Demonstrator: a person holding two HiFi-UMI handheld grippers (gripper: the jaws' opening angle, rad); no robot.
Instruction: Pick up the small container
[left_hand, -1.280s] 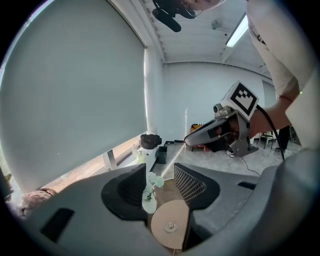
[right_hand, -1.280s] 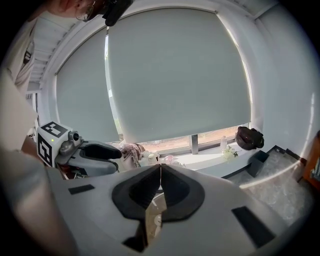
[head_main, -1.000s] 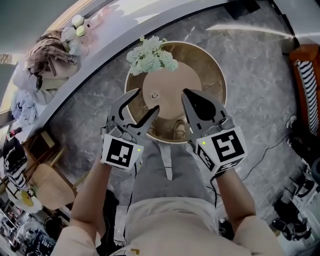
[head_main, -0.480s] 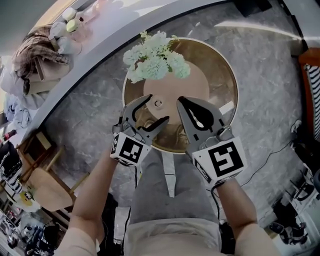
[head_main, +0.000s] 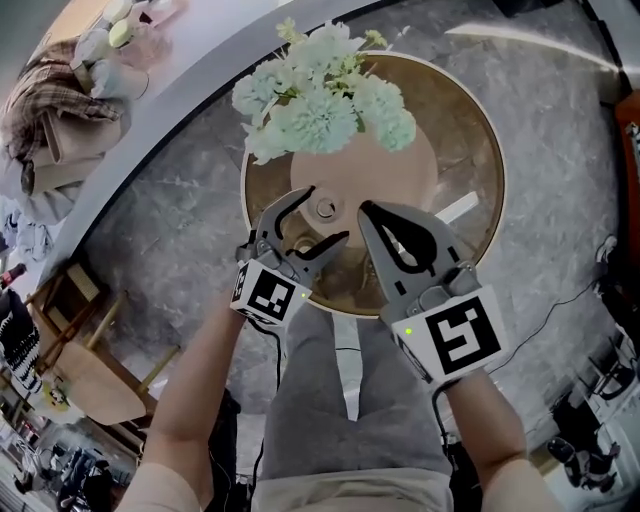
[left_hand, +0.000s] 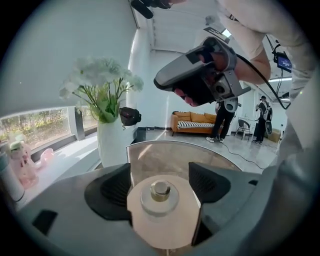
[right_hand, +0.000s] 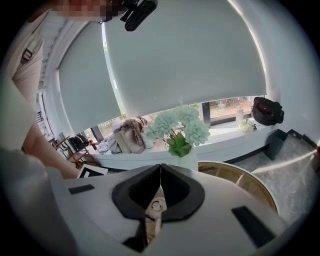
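The small container (left_hand: 161, 212) is round, with a pale pink lid and a clear knob (left_hand: 161, 190) topped in gold. It stands on the round glass table (head_main: 478, 130). My left gripper (left_hand: 161, 181) has one jaw on each side of it and the jaws are opening; its pads (left_hand: 114, 189) do not squeeze the lid. From the head view the knob (head_main: 325, 209) shows between the jaws of the left gripper (head_main: 325, 215). My right gripper (head_main: 364, 209) hangs just right of it, shut and empty, and its own view shows the right gripper (right_hand: 160, 169) closed.
A white vase (left_hand: 113, 146) of pale green flowers (head_main: 322, 92) stands on the table just beyond the container. A curved window ledge (head_main: 150, 120) holds bags and clothes. An orange sofa (left_hand: 193, 120) and people (left_hand: 262, 118) are far behind. A wooden chair (head_main: 92, 372) is at my left.
The left jaws have spread wider and now sit on both sides of the container. Both grippers have moved further in over the table. The right gripper has stayed shut.
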